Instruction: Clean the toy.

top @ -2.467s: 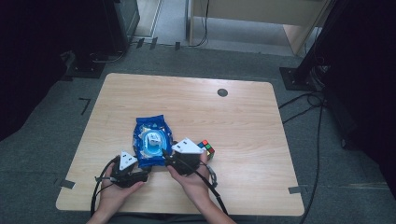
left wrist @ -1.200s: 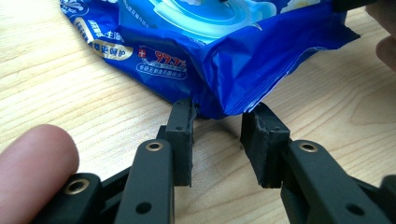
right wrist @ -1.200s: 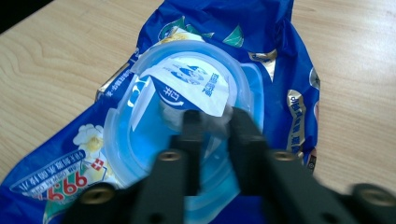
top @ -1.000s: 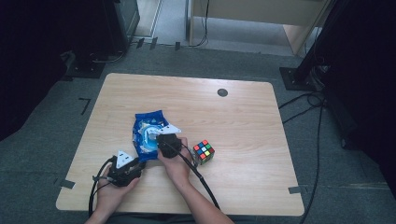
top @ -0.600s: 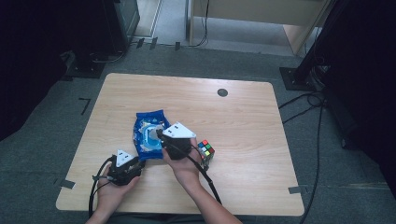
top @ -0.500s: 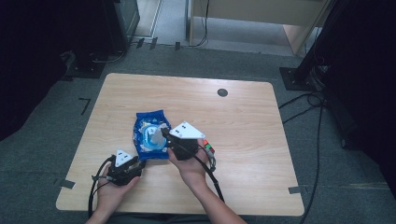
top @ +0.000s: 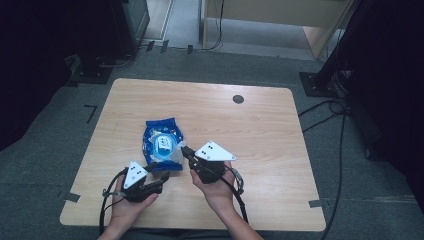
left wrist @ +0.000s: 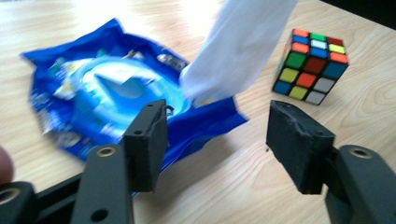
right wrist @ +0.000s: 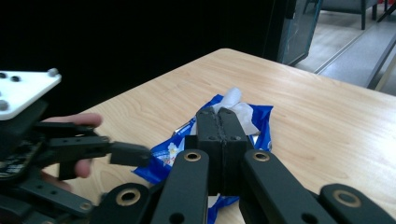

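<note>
A blue wet-wipe pack (top: 161, 142) lies flat on the wooden table (top: 260, 130), left of centre. My right gripper (top: 184, 150) is shut on a white wipe (top: 176, 156) that stretches up from the pack's opening. In the right gripper view the jaws (right wrist: 219, 122) pinch the wipe (right wrist: 236, 105) above the pack (right wrist: 261, 116). My left gripper (top: 159, 172) hovers at the pack's near edge. Its jaws (left wrist: 217, 135) have just been opening and stand apart, with the pack's corner (left wrist: 93, 93) below them and untouched. The wipe (left wrist: 238, 46) hangs ahead.
A colour cube (left wrist: 310, 65) sits on the table just right of the pack. A black round grommet (top: 238, 99) is set in the far part of the tabletop. Cables trail from both grippers over the near edge. Dark stands and cables surround the table.
My right gripper moved from over the pack to the right and up, drawing the wipe out. The left gripper rose slightly and its jaws opened. In the high view the right hand now covers the cube.
</note>
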`<state>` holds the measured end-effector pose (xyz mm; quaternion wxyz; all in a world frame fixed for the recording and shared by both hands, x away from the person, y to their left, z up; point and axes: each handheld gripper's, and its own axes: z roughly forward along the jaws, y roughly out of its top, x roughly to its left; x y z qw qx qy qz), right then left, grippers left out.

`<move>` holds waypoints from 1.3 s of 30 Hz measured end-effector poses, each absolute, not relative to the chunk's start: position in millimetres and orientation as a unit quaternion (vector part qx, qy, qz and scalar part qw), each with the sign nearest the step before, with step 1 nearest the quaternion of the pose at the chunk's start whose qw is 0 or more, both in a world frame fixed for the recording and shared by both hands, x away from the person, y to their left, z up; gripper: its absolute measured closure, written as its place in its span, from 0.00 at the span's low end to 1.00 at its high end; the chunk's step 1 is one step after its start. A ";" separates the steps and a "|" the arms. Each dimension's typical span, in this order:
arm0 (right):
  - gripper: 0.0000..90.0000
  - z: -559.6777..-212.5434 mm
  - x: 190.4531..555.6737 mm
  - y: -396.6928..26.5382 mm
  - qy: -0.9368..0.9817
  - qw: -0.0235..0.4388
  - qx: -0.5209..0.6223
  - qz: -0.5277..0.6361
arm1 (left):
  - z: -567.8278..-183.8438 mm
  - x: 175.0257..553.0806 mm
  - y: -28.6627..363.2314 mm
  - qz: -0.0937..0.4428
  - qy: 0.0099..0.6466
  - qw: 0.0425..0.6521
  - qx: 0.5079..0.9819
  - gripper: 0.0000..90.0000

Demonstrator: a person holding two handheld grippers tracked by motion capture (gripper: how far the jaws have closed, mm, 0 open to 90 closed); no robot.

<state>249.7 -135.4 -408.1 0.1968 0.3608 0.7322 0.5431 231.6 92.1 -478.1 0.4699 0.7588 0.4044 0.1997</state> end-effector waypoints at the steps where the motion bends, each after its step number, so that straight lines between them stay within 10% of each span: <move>1: 1.00 -408.1 249.7 -135.4 0.732 0.197 0.361 0.543 | -476.8 233.5 87.1 0.198 0.404 0.471 0.758 0.42; 8: 1.00 -412.1 245.7 -140.1 0.728 0.176 0.366 0.553 | -465.2 250.5 55.9 0.216 0.404 0.472 0.753 0.37; 17: 0.94 -408.0 244.8 -163.4 0.714 0.160 0.377 0.568 | -465.2 260.5 50.0 0.194 0.394 0.480 0.759 0.96; 29: 0.37 -444.6 238.3 -224.9 0.698 0.174 0.437 0.541 | -459.3 267.2 73.1 0.184 0.421 0.502 0.733 0.97; 39: 0.17 -513.4 250.5 -225.1 0.756 0.200 0.445 0.437 | -457.5 265.6 79.3 0.183 0.424 0.511 0.725 0.96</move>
